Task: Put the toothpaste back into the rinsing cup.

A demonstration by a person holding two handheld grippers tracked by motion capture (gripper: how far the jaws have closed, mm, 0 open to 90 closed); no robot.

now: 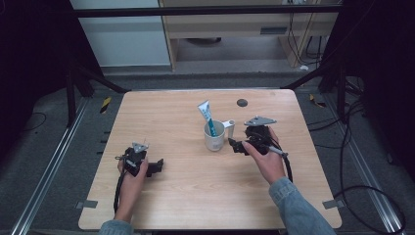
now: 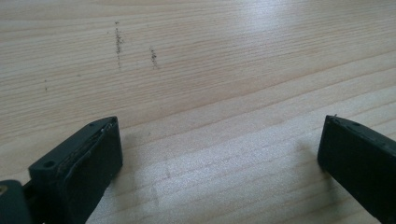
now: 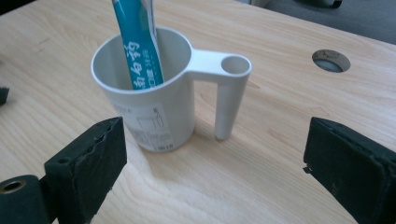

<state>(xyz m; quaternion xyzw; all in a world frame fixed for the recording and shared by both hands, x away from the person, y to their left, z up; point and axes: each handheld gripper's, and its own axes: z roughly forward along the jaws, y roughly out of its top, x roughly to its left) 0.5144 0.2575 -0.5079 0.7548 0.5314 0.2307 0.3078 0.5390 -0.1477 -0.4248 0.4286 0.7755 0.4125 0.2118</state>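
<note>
White cup [image 3: 149, 93] stands upright mid-bench [image 1: 195, 196] with a toothpaste tube [image 3: 137, 42] leaning inside. Judged light, rigid, smooth plastic; best taken by its handle [image 3: 224, 88]. Right gripper [image 3: 215, 168] is just beside the cup, jaws wide apart, empty. Left gripper [image 2: 219, 158], well apart from the cup, jaws spread, empty.

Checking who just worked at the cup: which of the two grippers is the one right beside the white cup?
The right gripper, jaws open beside the white cup holding the toothpaste tube. The left gripper sits far off over bare table.
</note>
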